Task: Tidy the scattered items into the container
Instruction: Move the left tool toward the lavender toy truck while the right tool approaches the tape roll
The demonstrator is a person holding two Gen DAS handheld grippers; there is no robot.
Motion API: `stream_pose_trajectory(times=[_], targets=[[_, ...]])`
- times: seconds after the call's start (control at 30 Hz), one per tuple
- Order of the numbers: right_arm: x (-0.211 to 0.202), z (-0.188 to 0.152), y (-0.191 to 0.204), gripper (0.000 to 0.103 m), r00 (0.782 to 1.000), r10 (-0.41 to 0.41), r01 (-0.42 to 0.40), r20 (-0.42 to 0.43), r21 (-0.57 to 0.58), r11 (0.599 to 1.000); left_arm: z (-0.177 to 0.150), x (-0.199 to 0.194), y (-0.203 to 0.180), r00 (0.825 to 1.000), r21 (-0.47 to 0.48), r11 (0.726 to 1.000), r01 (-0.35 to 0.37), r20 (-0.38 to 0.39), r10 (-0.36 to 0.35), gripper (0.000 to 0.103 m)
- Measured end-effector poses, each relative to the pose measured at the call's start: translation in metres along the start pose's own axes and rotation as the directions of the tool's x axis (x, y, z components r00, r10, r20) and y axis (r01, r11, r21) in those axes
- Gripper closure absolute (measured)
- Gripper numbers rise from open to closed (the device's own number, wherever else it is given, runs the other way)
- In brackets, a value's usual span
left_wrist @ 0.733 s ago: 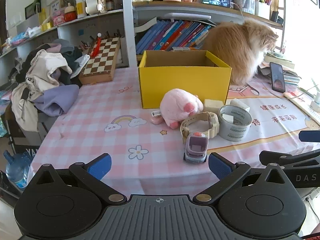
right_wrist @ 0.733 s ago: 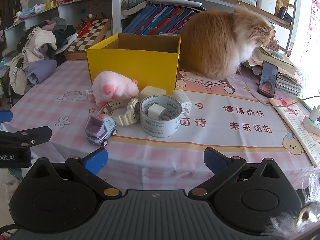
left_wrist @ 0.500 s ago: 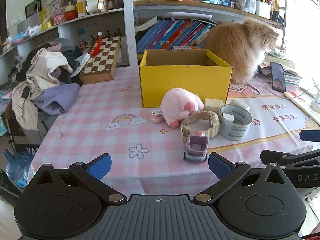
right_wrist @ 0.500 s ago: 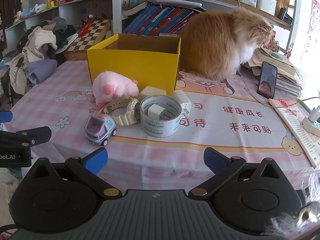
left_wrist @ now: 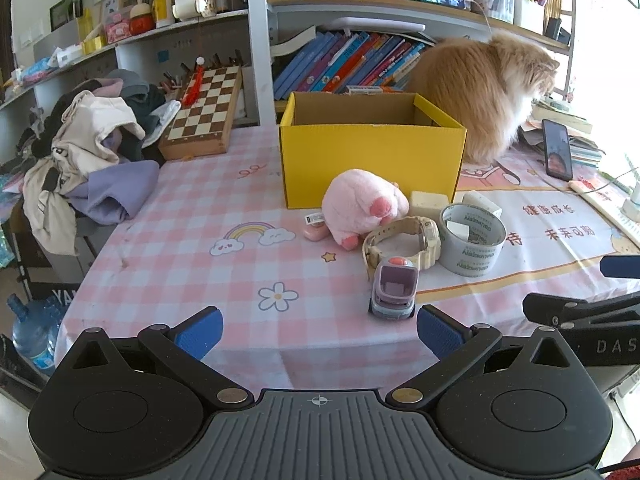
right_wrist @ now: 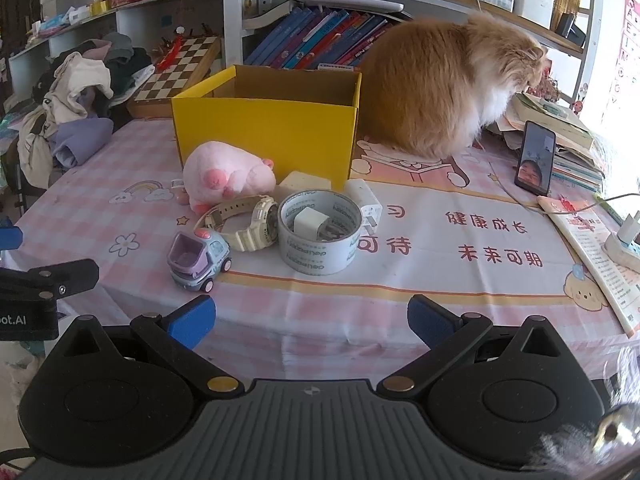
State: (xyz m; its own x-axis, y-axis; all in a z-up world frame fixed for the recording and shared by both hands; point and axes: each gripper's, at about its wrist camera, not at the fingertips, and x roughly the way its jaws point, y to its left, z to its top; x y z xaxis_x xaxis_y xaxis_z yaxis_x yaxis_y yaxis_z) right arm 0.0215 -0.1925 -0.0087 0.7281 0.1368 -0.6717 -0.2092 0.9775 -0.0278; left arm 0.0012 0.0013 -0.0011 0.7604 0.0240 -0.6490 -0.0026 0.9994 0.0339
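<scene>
Left gripper [left_wrist: 318, 330] and right gripper [right_wrist: 310, 318] are held wide apart, empty, at the table's near edge. Toy truck [right_wrist: 198, 260], watch [right_wrist: 250, 222], tape roll [right_wrist: 320, 230] and pink plush [right_wrist: 226, 176] are clustered before the yellow box [right_wrist: 266, 136].

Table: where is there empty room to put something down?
Free: the checked cloth left of the plush pig, and the lettered patch between tape roll and phone. Crowded: before the yellow box.

Looks like somebody's home study: bookshelves [left_wrist: 352, 64] crammed with books straight ahead of the gripper, a fluffy cat [right_wrist: 448, 84] sitting on the pink checked tablecloth [left_wrist: 192, 240], laundry pile [left_wrist: 88, 148] off left.
</scene>
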Motion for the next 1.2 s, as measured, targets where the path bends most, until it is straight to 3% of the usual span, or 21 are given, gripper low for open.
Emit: stream_pose_trajectory(times=[0.37, 1.2], targets=[[0.0029, 0.0008, 0.0, 0.0, 1.0, -0.004, 0.004, -0.004, -0.001, 1.0, 0.0032, 0.0059, -0.0017, 1.0, 0.016, 1.0, 0.012, -0.023, -0.012, 0.0], [0.002, 0.0021, -0.0004, 0.0, 1.0, 0.01, -0.009, 0.021, -0.013, 1.0, 0.0072, 0.0069, -0.005, 1.0, 0.034, 0.999, 0.031, 0.002, -0.031, 0.0]])
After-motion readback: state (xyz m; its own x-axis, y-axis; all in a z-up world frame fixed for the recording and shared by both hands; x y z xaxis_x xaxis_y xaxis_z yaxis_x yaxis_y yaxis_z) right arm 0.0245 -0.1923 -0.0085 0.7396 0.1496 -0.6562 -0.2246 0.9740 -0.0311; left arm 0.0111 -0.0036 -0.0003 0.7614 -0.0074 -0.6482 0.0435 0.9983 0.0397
